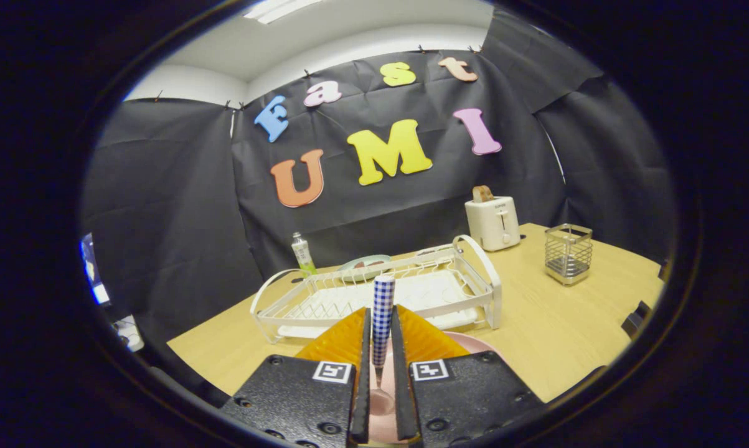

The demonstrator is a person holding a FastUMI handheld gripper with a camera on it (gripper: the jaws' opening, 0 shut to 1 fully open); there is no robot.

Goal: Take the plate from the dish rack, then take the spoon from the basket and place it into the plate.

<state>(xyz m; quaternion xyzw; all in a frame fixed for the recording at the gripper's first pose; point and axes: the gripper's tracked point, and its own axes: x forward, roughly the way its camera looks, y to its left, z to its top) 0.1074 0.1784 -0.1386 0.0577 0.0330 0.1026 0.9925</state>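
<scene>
Fingers (363, 348) of the gripper (381, 348) were nearly closed, pinching the spoon (383, 317) by its checked handle, bowl hanging down over the pink plate (474, 343) beneath, seemingly for lowering in. Dish rack (380, 295) stood just beyond, basket (568, 253) well apart.

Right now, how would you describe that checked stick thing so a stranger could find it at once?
Start at the white dish rack on the wooden table. Just in front of it the claw holds a spoon upright, both fingers pressed on its handle, with a pink plate beneath. The spoon alone has a blue and white checked handle.
</scene>
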